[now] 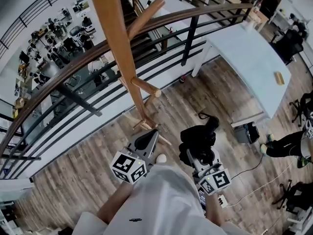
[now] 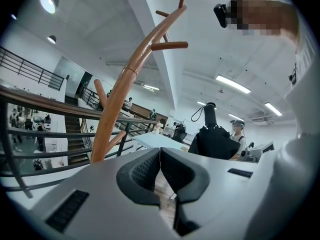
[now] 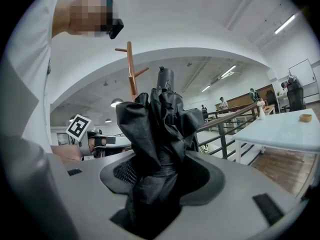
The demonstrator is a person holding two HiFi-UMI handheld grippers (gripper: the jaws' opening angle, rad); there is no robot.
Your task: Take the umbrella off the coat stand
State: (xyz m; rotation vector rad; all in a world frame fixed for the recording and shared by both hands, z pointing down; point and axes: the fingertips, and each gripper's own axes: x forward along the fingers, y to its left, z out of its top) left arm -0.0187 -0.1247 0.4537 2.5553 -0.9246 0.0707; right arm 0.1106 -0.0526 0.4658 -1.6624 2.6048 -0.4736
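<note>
A folded black umbrella [image 1: 199, 137] sits in my right gripper [image 1: 201, 153], clear of the wooden coat stand [image 1: 121, 48]. In the right gripper view the umbrella [image 3: 160, 134] stands upright between the jaws, which are shut on its bunched fabric, and the coat stand [image 3: 131, 69] rises behind it. My left gripper [image 1: 145, 142] hangs near the stand's base, its jaws shut with nothing between them. The left gripper view shows the coat stand [image 2: 125, 91] at left and the umbrella [image 2: 214, 139] to the right, its wrist strap looping off the handle.
A dark railing with a wooden handrail [image 1: 73, 67] runs behind the stand, with a lower floor beyond it. A pale blue table [image 1: 252, 58] stands at the right. A second person [image 1: 288, 143] stands at the right edge. A cable [image 1: 254, 187] trails across the wooden floor.
</note>
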